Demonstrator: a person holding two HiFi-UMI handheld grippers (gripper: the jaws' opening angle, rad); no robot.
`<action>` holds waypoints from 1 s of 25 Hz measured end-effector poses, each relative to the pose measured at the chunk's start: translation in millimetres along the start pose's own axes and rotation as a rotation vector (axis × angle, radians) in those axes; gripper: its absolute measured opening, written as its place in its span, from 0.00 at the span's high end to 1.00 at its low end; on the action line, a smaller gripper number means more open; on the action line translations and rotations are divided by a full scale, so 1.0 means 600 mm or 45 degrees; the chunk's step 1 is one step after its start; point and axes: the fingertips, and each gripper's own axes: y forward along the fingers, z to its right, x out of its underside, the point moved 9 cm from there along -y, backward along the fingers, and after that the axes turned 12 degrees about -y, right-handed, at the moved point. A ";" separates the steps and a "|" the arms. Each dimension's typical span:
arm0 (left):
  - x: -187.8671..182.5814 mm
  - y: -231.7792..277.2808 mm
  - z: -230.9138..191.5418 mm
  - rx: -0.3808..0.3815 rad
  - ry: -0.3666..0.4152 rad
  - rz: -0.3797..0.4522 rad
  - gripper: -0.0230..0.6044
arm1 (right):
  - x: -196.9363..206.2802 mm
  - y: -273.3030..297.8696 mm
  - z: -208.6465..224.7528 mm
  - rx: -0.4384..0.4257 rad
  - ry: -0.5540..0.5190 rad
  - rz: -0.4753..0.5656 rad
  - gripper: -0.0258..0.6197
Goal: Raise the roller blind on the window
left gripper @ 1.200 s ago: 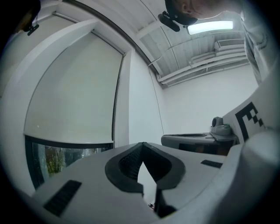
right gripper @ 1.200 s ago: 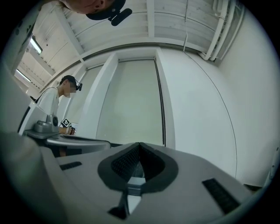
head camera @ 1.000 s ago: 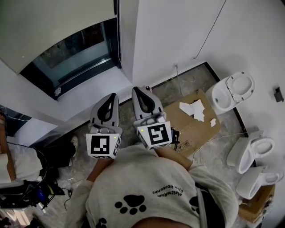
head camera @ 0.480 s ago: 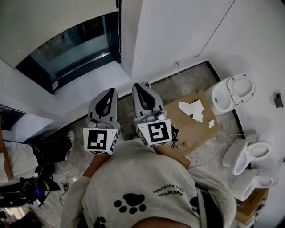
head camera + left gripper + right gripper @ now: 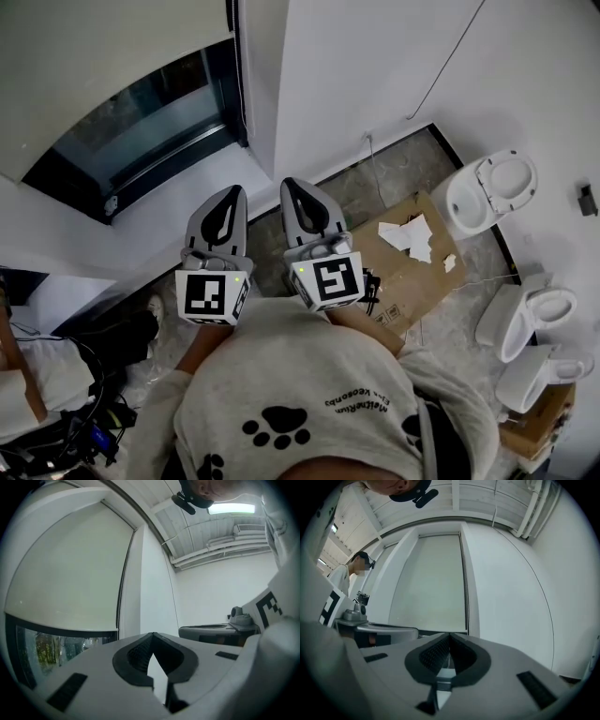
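**Inspector:** Sanitary fixtures on the floor?

**Assistant:** Three toilets [image 5: 487, 192], all white.

**Inspector:** Packaging?

**Assistant:** One flattened cardboard sheet [image 5: 422, 272] and one cardboard box [image 5: 536, 427].

**Inspector:** Openings and coverings?

**Assistant:** One window [image 5: 141, 127] and one roller blind [image 5: 94, 66].

**Inspector:** Tools?

**Assistant:** Two: left gripper [image 5: 232, 192] and right gripper [image 5: 291, 185].

**Inspector:** Persons?

**Assistant:** Two: the operator [image 5: 309, 403] and one bystander [image 5: 347, 573].

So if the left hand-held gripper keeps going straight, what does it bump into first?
Probably the white wall strip just right of the roller blind. The shut left hand-held gripper points there with nothing between, though depth is unclear.
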 end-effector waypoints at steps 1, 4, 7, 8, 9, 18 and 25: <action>0.002 0.012 -0.010 0.002 -0.001 -0.008 0.95 | 0.003 0.014 0.002 -0.001 0.001 -0.004 0.95; 0.004 0.048 -0.043 0.011 -0.012 -0.037 0.95 | 0.012 0.060 0.007 -0.003 0.012 -0.014 0.95; -0.007 0.085 -0.075 0.032 -0.008 -0.045 0.95 | 0.012 0.108 0.015 0.006 0.007 -0.018 0.95; -0.011 0.098 -0.088 0.042 -0.007 -0.048 0.95 | 0.012 0.125 0.017 0.012 0.009 -0.022 0.95; -0.015 0.111 -0.101 0.055 -0.006 -0.053 0.95 | 0.012 0.143 0.019 0.020 0.011 -0.026 0.95; -0.037 0.226 -0.208 0.174 -0.019 -0.081 0.95 | 0.022 0.281 0.030 0.091 0.001 -0.077 0.95; -0.047 0.304 -0.284 0.281 -0.022 -0.104 0.95 | 0.035 0.384 0.036 0.175 -0.004 -0.098 0.95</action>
